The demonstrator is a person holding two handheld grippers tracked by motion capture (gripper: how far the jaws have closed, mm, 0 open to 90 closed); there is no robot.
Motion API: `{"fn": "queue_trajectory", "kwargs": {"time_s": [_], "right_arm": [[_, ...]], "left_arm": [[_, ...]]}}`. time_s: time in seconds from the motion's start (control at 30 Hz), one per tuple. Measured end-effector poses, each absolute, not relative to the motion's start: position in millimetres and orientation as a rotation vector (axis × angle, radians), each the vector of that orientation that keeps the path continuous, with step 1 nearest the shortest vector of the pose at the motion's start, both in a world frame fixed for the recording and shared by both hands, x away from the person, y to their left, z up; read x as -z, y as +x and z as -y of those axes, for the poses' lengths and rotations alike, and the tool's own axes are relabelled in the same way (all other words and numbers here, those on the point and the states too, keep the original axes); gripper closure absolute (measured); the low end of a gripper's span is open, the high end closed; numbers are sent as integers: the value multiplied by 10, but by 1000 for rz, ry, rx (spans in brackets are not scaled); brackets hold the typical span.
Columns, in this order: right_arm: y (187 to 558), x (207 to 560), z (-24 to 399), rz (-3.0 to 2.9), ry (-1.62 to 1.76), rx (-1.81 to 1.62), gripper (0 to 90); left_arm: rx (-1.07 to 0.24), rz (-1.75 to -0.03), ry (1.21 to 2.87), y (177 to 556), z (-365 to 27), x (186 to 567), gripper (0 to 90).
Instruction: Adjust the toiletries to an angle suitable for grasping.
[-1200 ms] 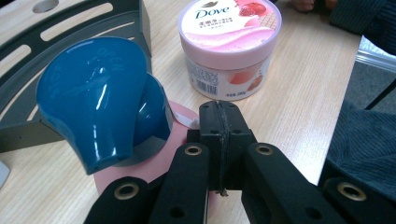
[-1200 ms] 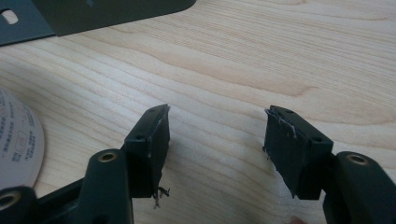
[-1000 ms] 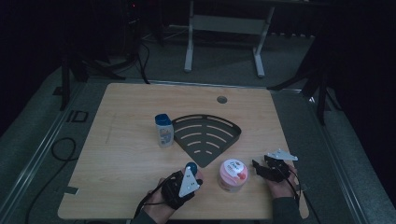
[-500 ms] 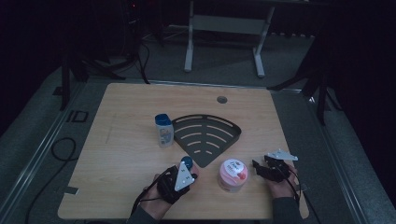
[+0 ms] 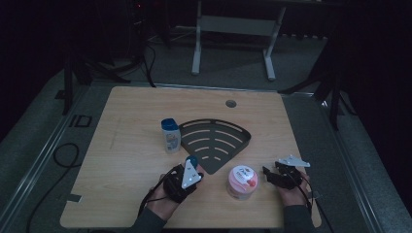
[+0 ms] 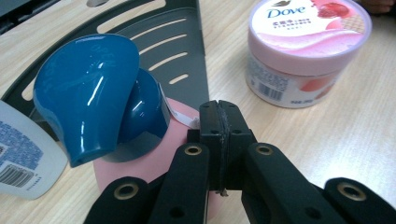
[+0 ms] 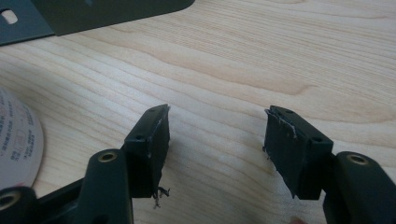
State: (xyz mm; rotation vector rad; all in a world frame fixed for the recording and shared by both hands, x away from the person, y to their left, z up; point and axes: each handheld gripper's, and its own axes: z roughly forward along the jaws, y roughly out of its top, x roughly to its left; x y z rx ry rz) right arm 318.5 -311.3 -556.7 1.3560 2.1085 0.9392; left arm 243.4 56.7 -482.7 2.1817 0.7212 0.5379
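The left tongs (image 6: 219, 126) are seen closed, jaws pressed together, beside a pink bottle (image 6: 154, 163) with a blue cap (image 6: 88, 93). The right tongs (image 7: 215, 140) are held apart over the bare tabletop (image 7: 261, 56), near a Dove jar (image 5: 242, 181).

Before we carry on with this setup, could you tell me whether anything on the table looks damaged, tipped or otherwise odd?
One thing stands out: the pink bottle beside the left tool has its blue flip cap hinged open. The right tool has frayed pads, with loose threads at the edges. The Dove jar and small white bottle stand upright, nothing spilled.
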Motion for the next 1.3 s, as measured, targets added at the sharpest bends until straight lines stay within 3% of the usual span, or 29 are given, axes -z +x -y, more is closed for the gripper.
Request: {"fn": "queue_trajectory", "kwargs": {"time_s": [1.3], "right_arm": [[3181, 5564, 3116, -2109, 1359, -941, 398]], "left_arm": [[-612, -882, 2138, 2871, -893, 4832, 893]]}}
